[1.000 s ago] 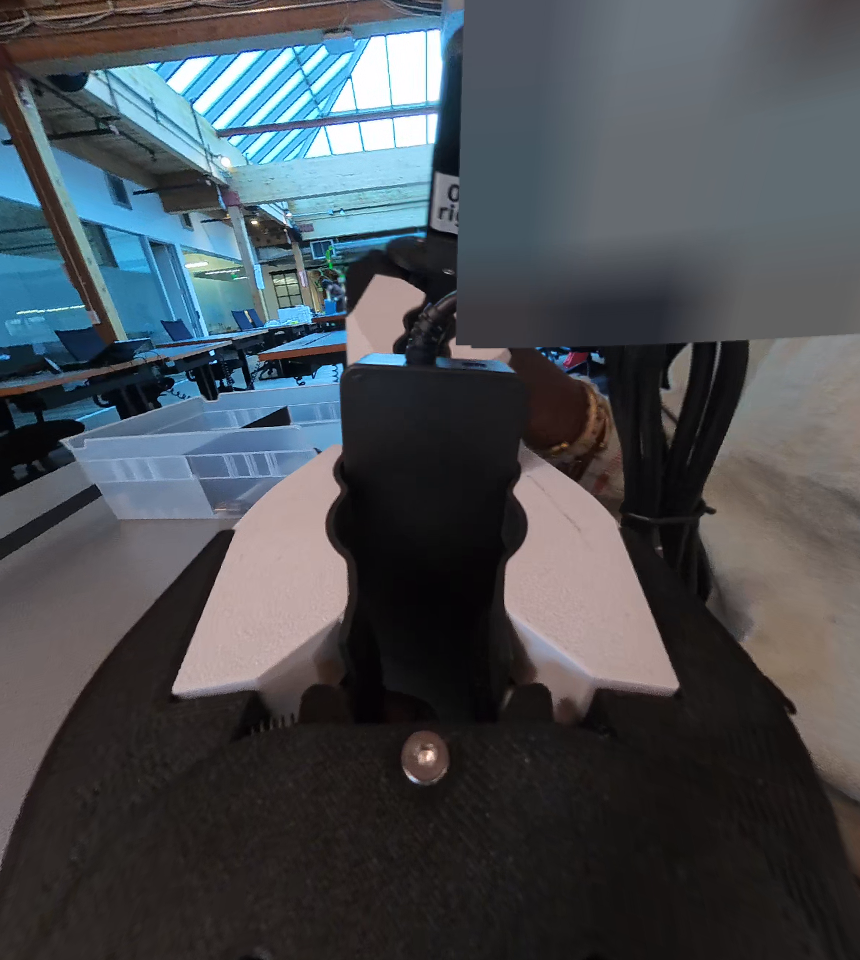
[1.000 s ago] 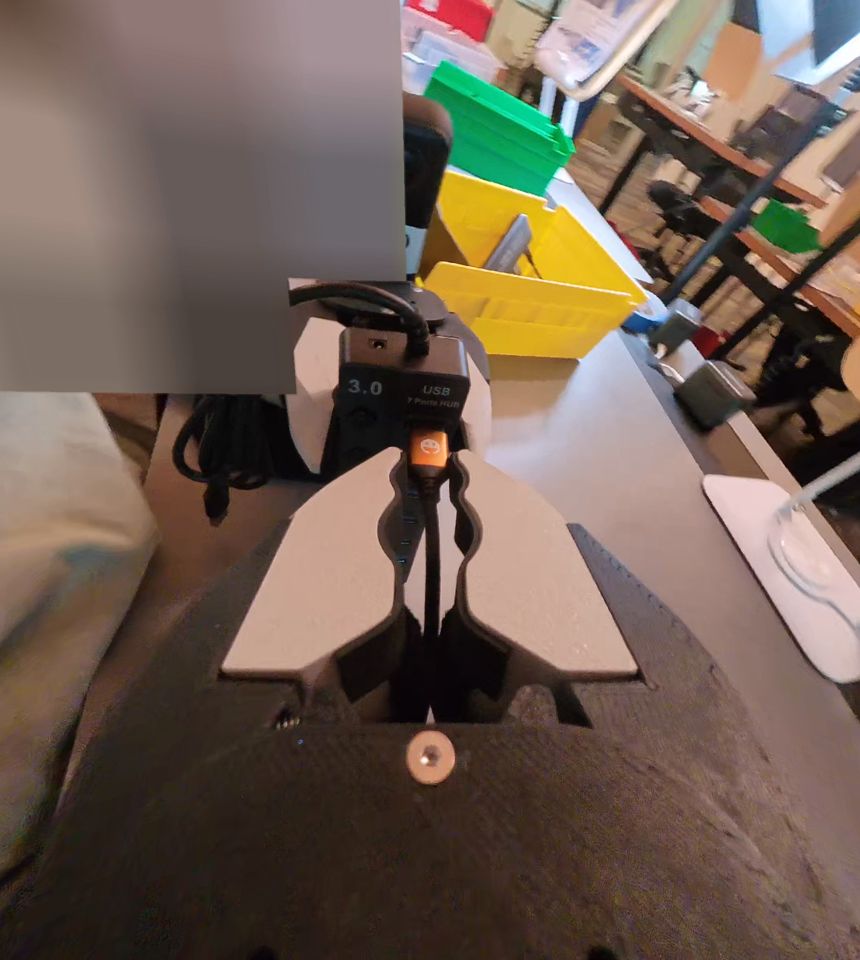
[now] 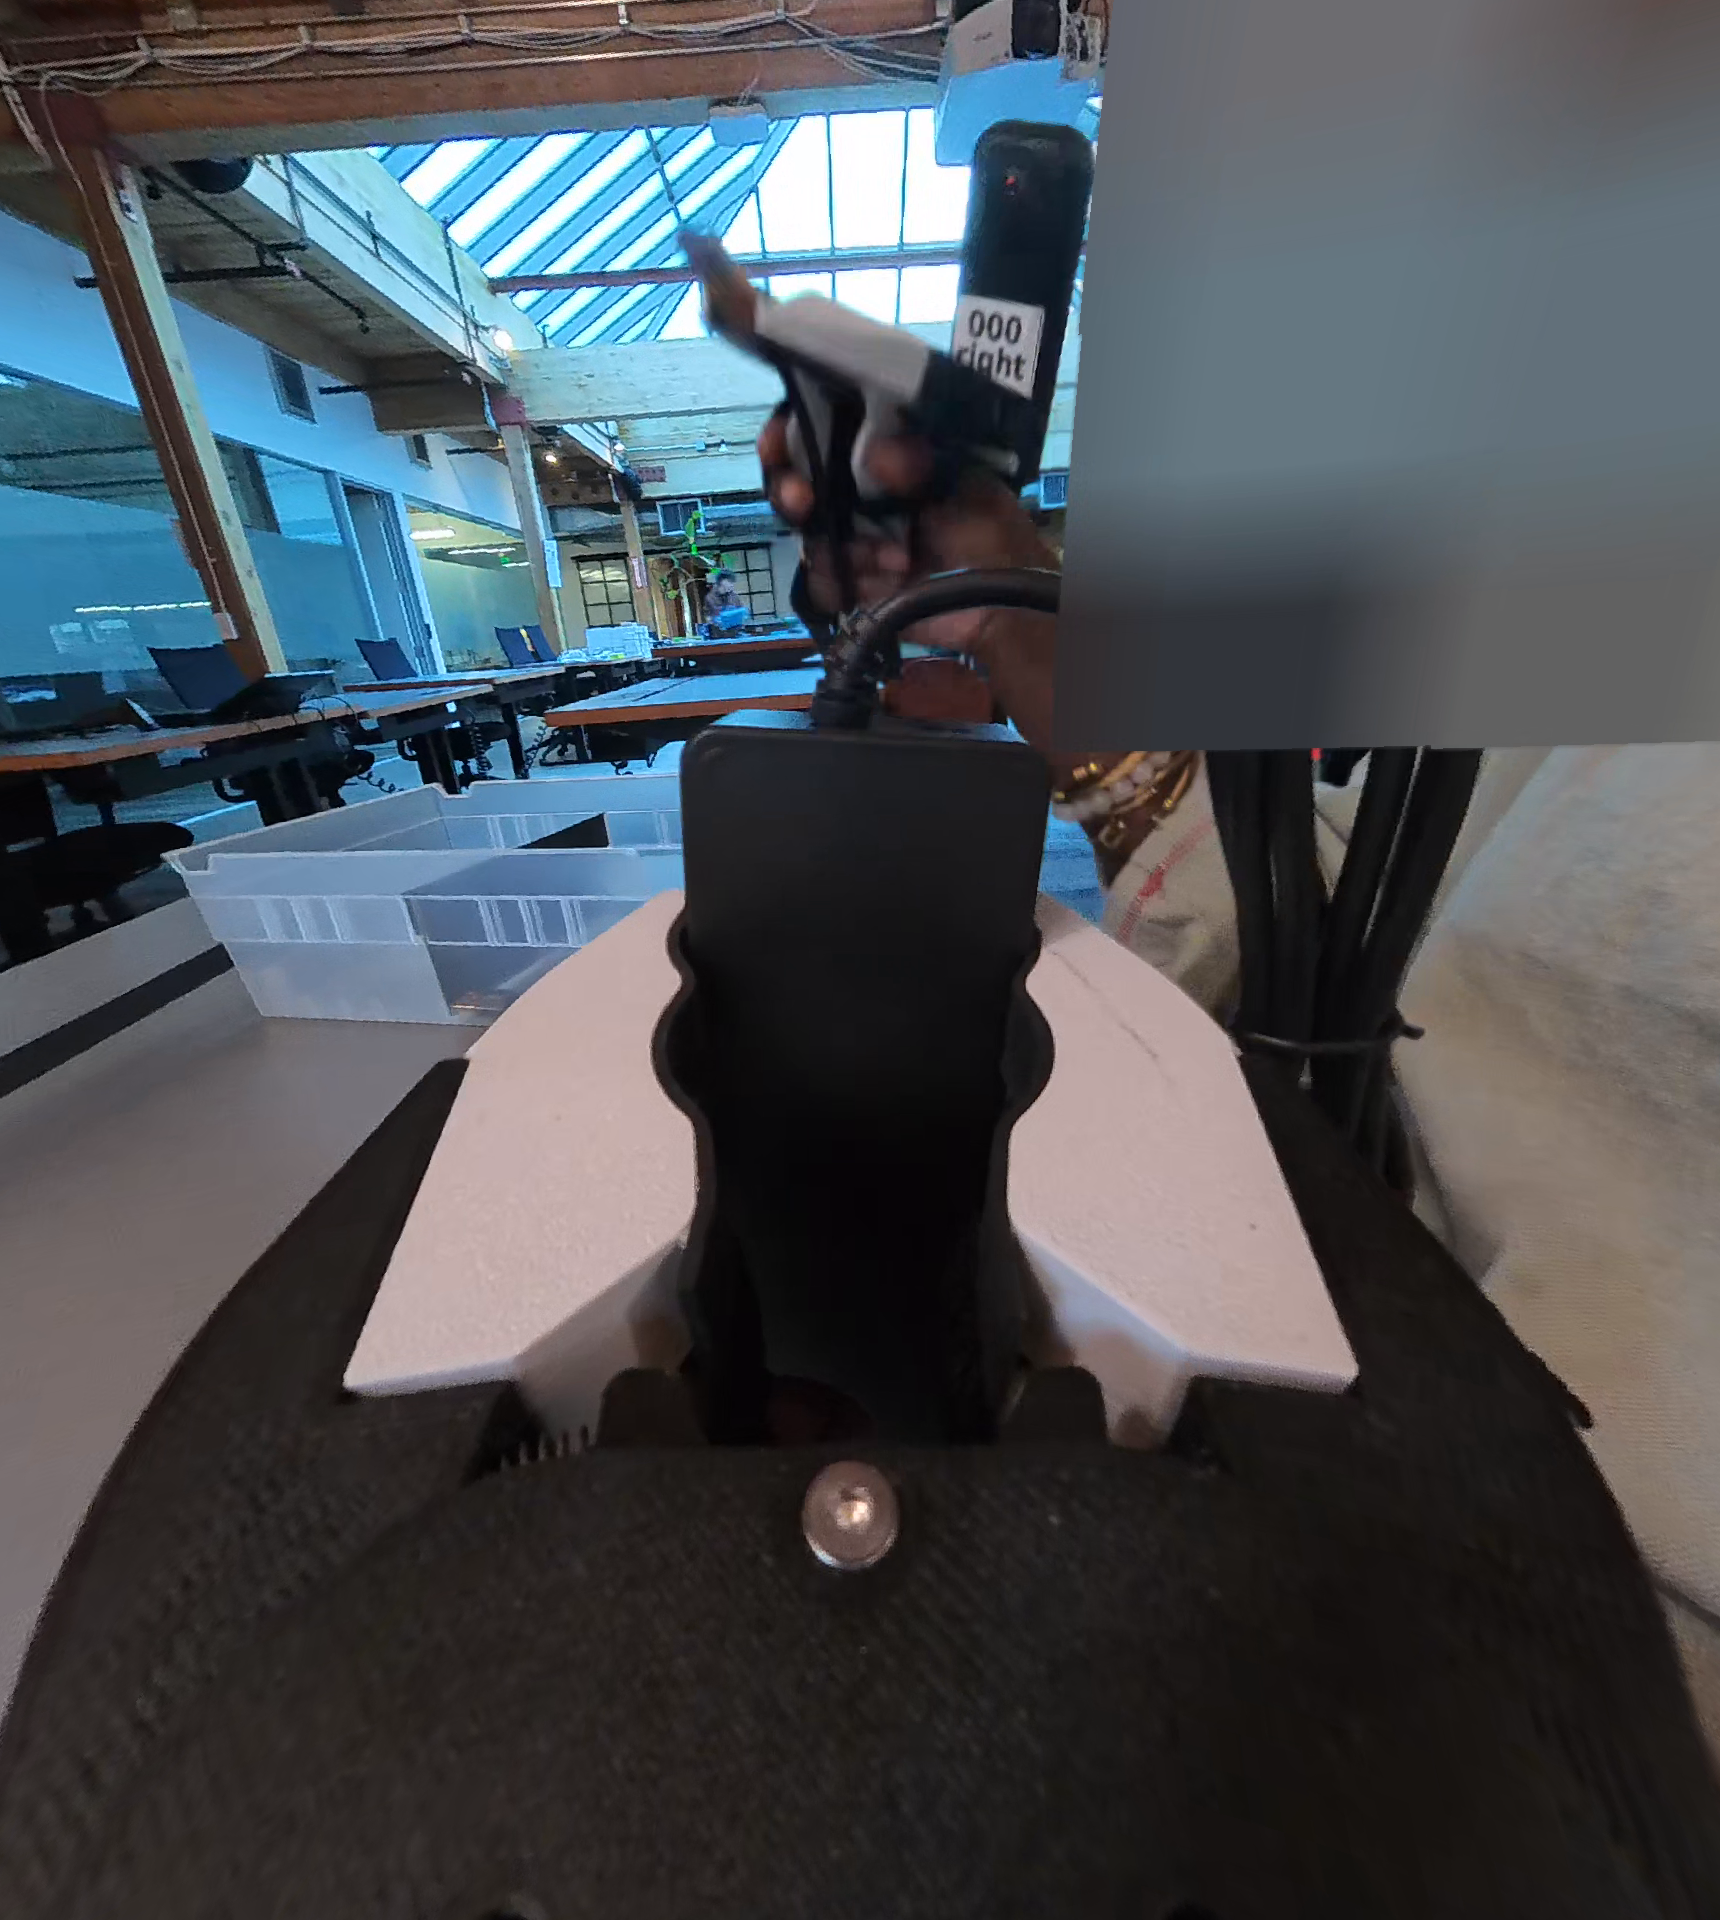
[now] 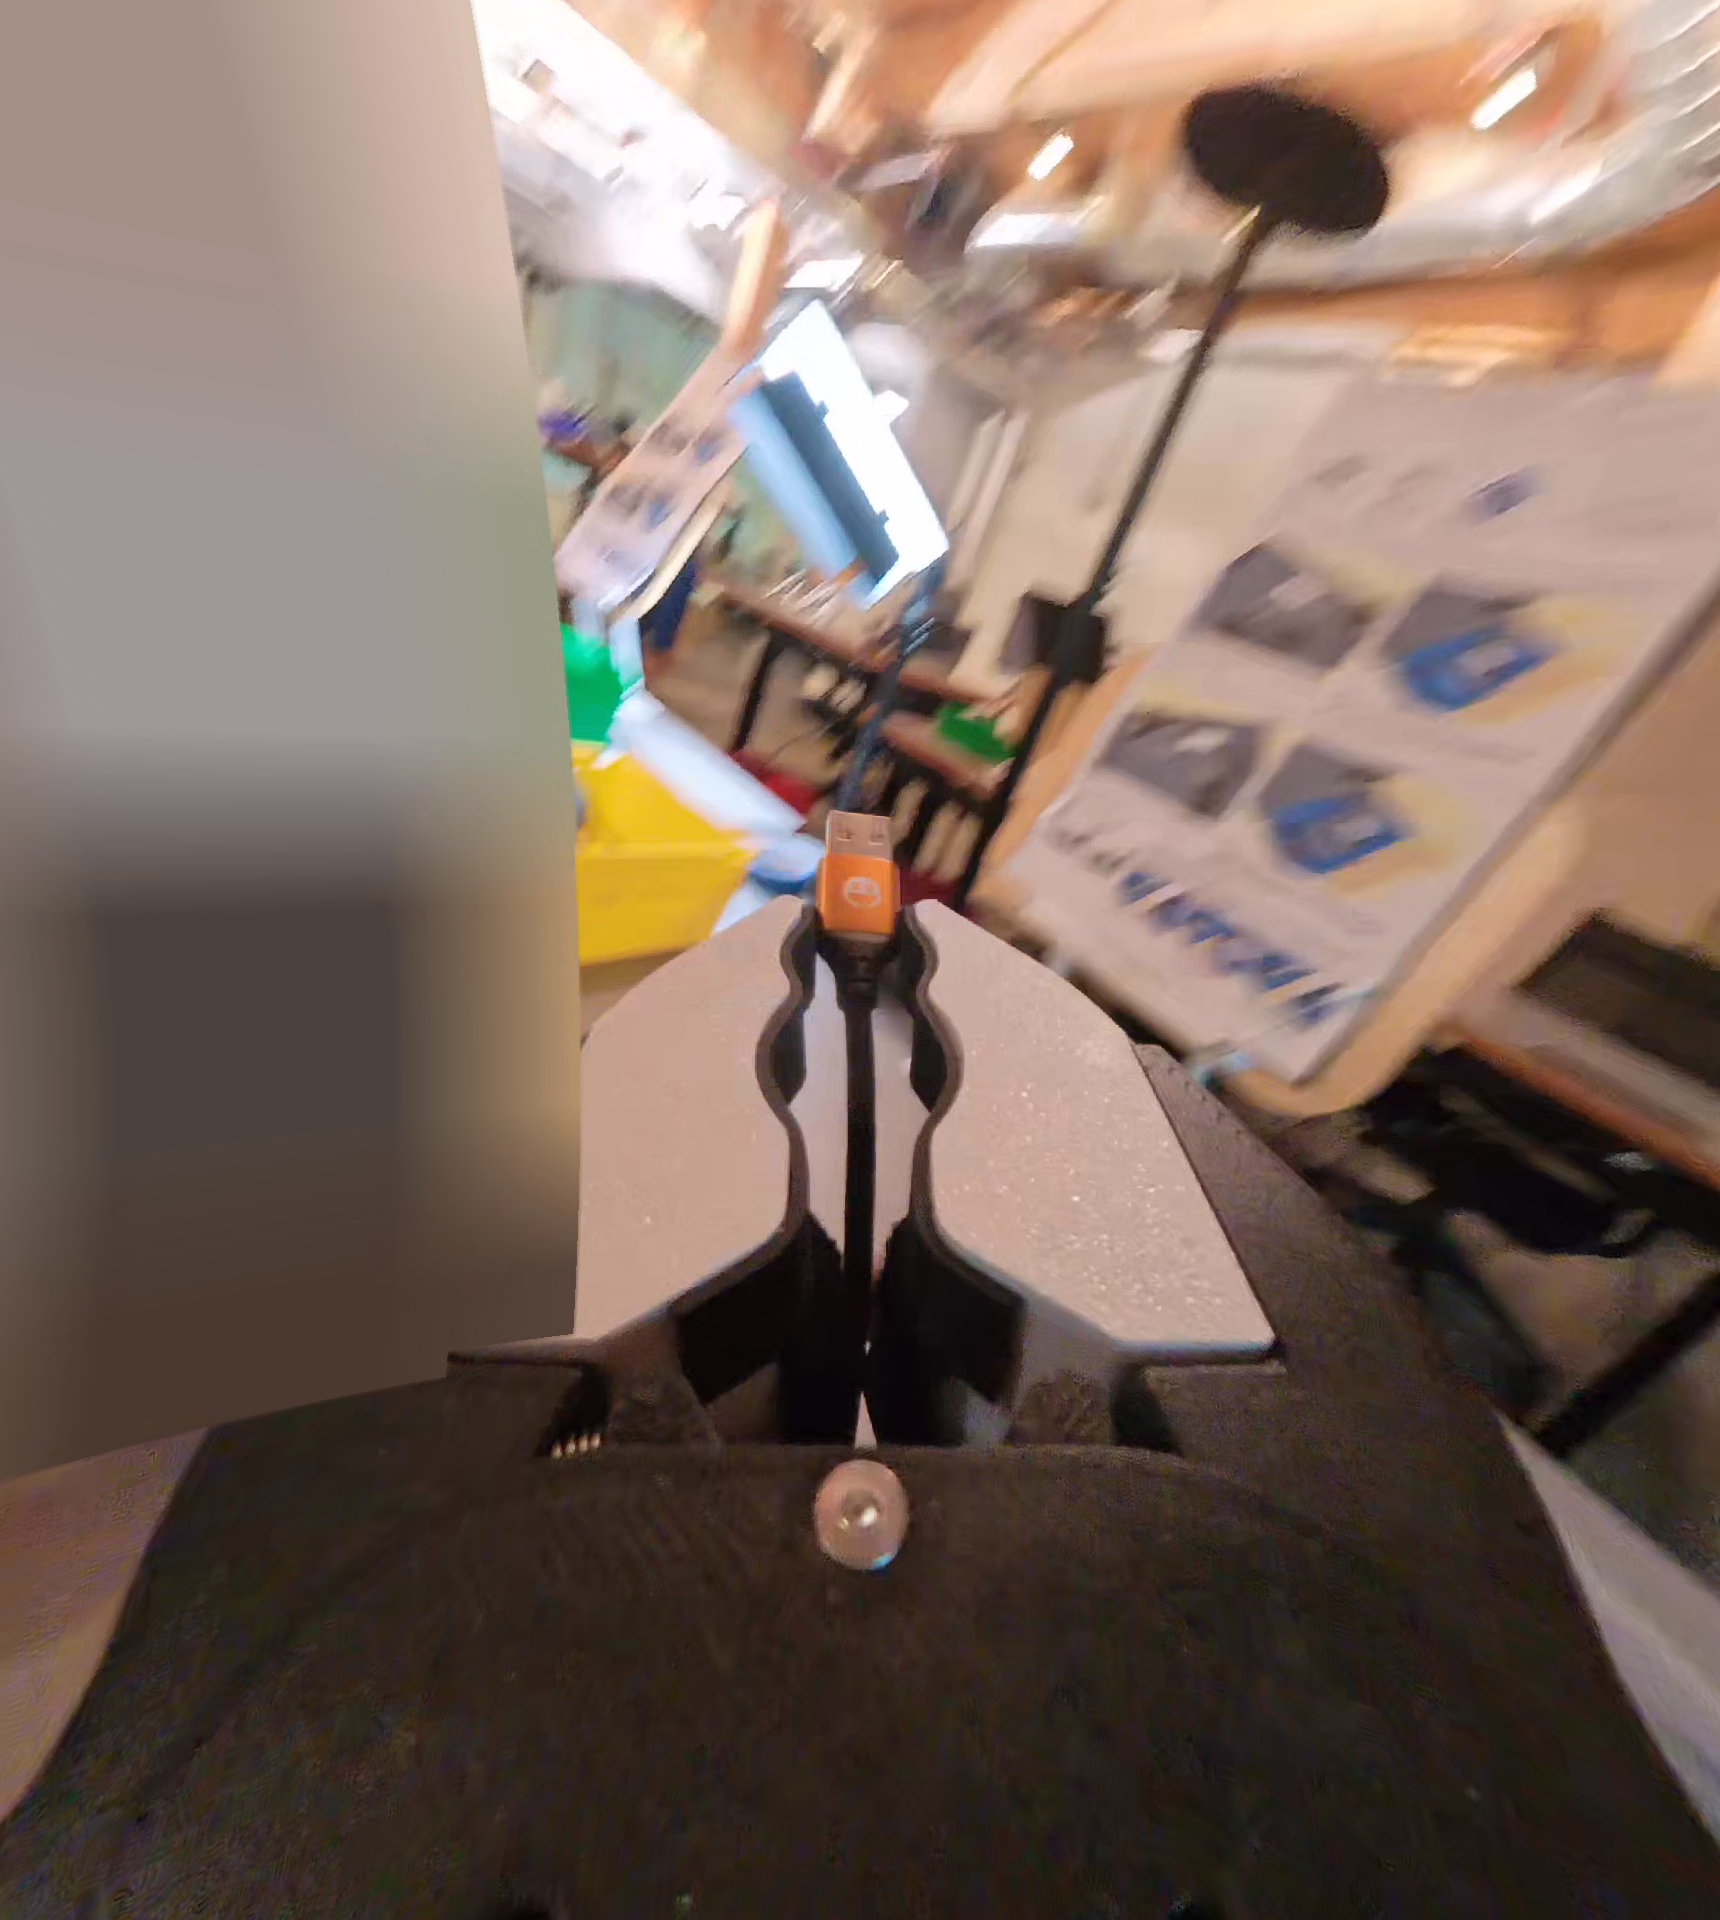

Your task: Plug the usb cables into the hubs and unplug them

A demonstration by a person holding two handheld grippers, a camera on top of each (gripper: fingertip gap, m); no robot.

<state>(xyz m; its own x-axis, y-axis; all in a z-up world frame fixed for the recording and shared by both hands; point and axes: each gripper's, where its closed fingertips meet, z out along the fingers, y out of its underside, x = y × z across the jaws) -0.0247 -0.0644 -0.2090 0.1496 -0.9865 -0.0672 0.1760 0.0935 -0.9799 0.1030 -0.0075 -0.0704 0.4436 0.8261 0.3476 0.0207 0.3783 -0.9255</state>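
My left gripper (image 3: 854, 914) is shut on a black USB hub (image 3: 861, 914), which stands upright between its white fingers with its own black cord (image 3: 897, 623) leaving the top. My right gripper (image 4: 858, 914) is shut on an orange USB plug (image 4: 858, 883) with its bare metal tip pointing up and its black cable (image 4: 858, 1122) running back between the fingers. In the left wrist view the right gripper (image 3: 731, 286) is raised above and behind the hub, tilted up, held by a hand (image 3: 939, 520). The plug is clear of the hub.
A clear plastic divided bin (image 3: 399, 894) stands on the grey table (image 3: 108, 1195) behind the left gripper. A bundle of black cables (image 3: 1355, 935) hangs at the right beside a light garment. Yellow bins (image 4: 648, 852) and a tilted poster board (image 4: 1355, 727) show blurred in the right wrist view.
The orange plug has come out of the hub. My right gripper has lifted up and tilted away with it. My left gripper still holds the hub in place.
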